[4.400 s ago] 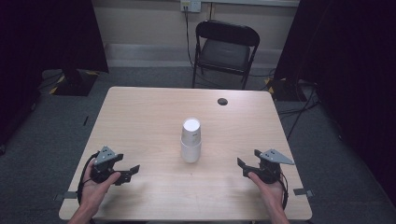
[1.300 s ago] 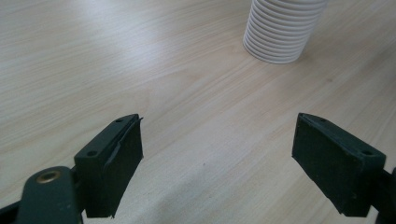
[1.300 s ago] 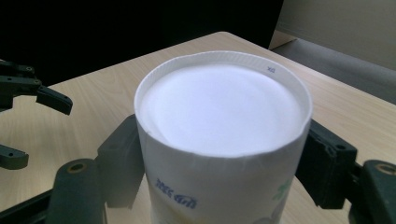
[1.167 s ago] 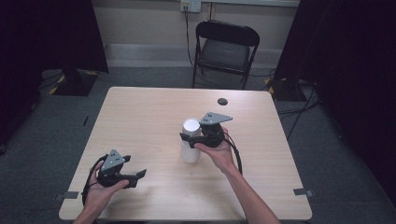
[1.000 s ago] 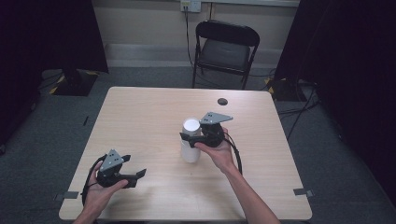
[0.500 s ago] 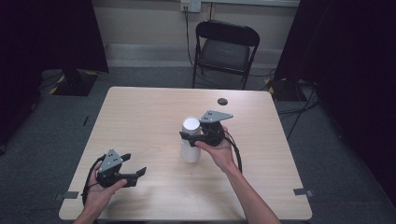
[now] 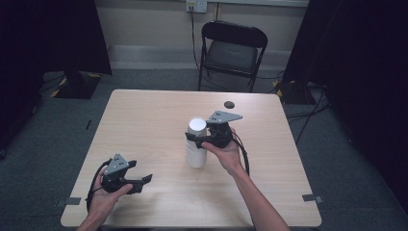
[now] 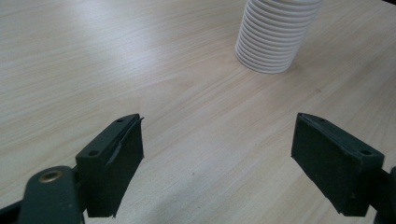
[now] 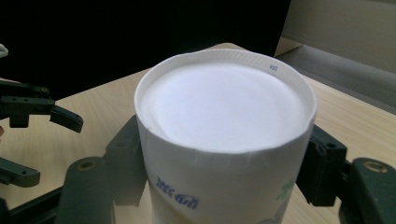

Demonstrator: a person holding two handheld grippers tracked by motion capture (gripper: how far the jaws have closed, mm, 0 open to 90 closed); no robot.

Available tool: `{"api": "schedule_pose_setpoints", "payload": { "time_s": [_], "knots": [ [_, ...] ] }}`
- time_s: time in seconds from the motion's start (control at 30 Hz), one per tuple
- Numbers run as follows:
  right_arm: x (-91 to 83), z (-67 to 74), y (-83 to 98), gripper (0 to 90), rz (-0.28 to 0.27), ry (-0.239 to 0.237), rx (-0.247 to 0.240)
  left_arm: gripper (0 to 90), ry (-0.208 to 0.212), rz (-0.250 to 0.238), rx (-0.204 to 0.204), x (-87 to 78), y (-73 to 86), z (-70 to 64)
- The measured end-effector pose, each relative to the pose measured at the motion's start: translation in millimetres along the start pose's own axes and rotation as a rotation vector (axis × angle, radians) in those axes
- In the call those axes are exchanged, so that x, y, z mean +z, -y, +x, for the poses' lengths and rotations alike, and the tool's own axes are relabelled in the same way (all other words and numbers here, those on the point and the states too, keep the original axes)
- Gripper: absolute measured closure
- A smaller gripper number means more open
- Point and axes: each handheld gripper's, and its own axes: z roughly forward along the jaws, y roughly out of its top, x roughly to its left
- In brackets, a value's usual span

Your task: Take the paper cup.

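A stack of white paper cups [image 7: 196,150] stands upside down at the middle of the wooden table [image 7: 144,120]. My right gripper [image 7: 198,137] reaches in from the right at the top of the stack. In the right gripper view its jaws sit against both sides of the top cup [image 9: 224,107], whose rim looks slightly squeezed. They have just been closing with that cup between them. My left gripper [image 7: 140,172] rests near the table's front left, open with bare wood between its jaws [image 8: 217,158]. It faces the ribbed stack [image 8: 275,37] and also appears behind the cup [image 9: 46,149].
A small black round object [image 7: 229,104] lies near the table's far edge. A black folding chair [image 7: 231,48] stands beyond the table. Dark curtains hang on both sides of the room.
Since the earliest frame my right gripper has travelled from the front right corner to the top of the cup stack. Over the last second both hands have stayed nearly still.
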Motion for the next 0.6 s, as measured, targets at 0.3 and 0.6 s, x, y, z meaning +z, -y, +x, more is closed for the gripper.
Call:
{"api": "schedule_pose_setpoints", "payload": {
  "time_s": [0.3,0.6],
  "knots": [
    [-6.4,-1.1,-12.5,30.9,-0.045,-0.011,0.012,18.5,0.005,-0.006,0.004,2.1,-0.5,-2.5],
    [-7.8,-1.9,-15.6,31.3,-0.048,-0.014,0.026,18.2,0.003,-0.021,0.021,3.1,-0.8,-5.7]
  ]
}}
